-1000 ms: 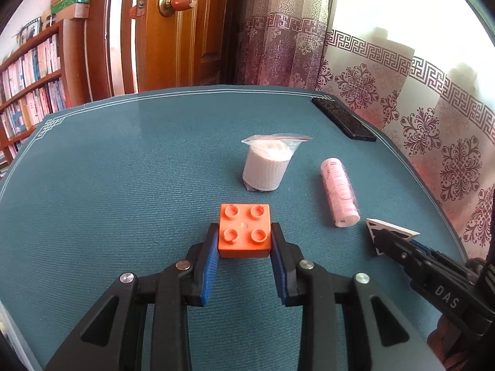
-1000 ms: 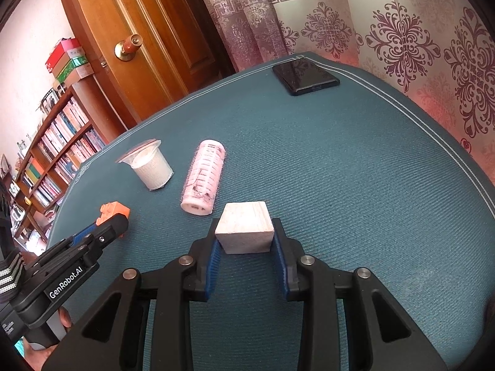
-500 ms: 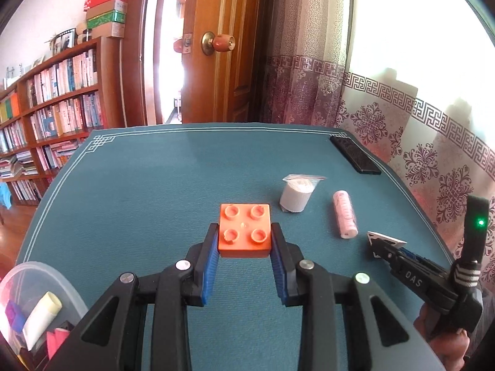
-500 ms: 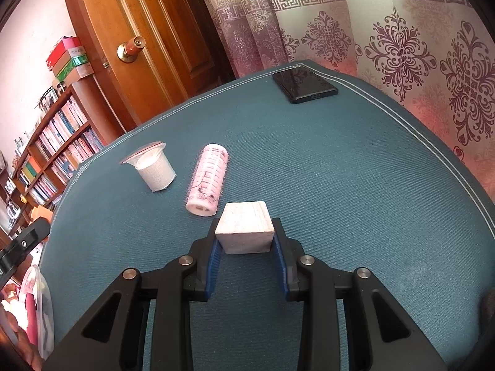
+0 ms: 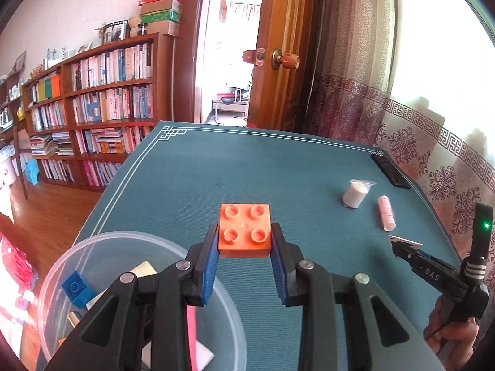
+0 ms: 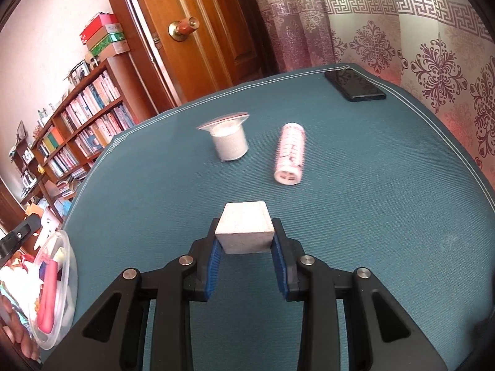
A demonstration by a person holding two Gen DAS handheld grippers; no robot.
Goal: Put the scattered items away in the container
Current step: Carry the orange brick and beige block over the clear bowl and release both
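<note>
My left gripper (image 5: 244,241) is shut on an orange toy brick (image 5: 243,230), held above the teal table just right of a clear plastic container (image 5: 108,239) that holds a blue brick (image 5: 77,287) and other bits. My right gripper (image 6: 244,238) is shut on a pale wooden block (image 6: 245,232), lifted over the table. The same container (image 6: 66,266) shows at the far left of the right wrist view. A bagged white roll (image 6: 229,140) and a pink cylinder (image 6: 290,153) lie further back on the table.
A black phone (image 6: 355,85) lies near the table's far right corner. The right gripper's body (image 5: 433,275) and a hand holding it show at the right of the left wrist view. Bookshelves, a wooden door and curtains surround the table.
My left gripper has pulled back and to the left with the orange brick, bringing the container into view below it. My right gripper has risen slightly, still holding the block.
</note>
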